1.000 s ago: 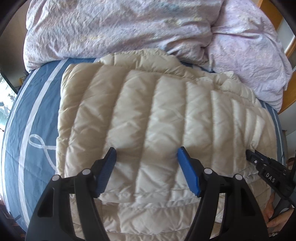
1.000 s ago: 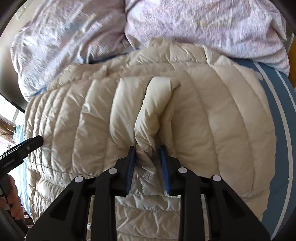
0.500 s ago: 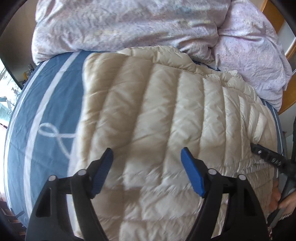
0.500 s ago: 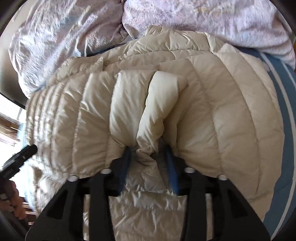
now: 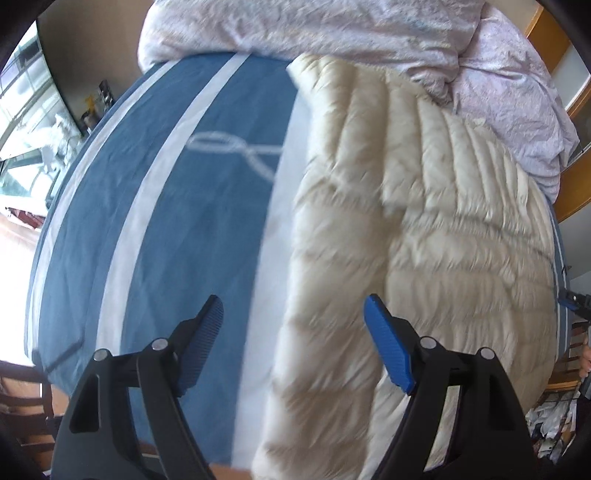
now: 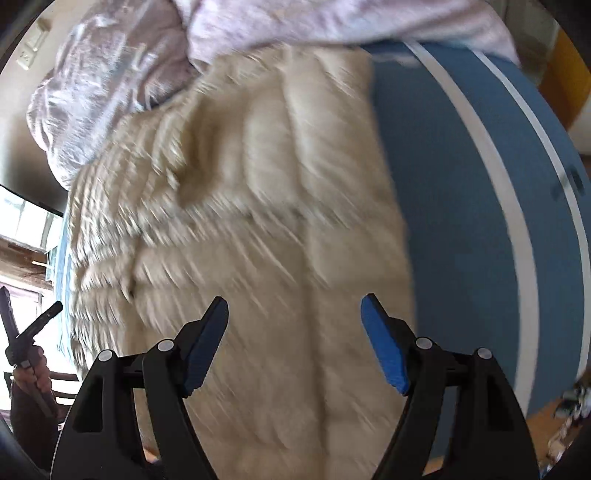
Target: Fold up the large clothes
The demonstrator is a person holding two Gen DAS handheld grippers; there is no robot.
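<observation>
A cream quilted down jacket [image 5: 424,229] lies spread on a blue bed sheet [image 5: 177,206] with white stripes. My left gripper [image 5: 293,332] stands open above the jacket's left edge, with nothing between its blue pads [image 5: 388,350]. In the right wrist view the same jacket [image 6: 258,206] is blurred by motion. My right gripper [image 6: 293,328] hovers over the jacket's right part, its jaws still opening, and nothing sits between them. The fold of jacket it had pinched lies loose on the bed.
A crumpled pale pink duvet [image 5: 369,33] is heaped along the far side of the bed. The blue sheet [image 6: 461,221] lies bare to the jacket's right. A hand [image 6: 29,369] with the other gripper's handle shows at the lower left. A wooden frame [image 5: 546,26] stands at upper right.
My right gripper let go of the pinched jacket fold and its jaws spread wide. The left gripper slid left to the jacket's edge, the right slid right. Both views blurred.
</observation>
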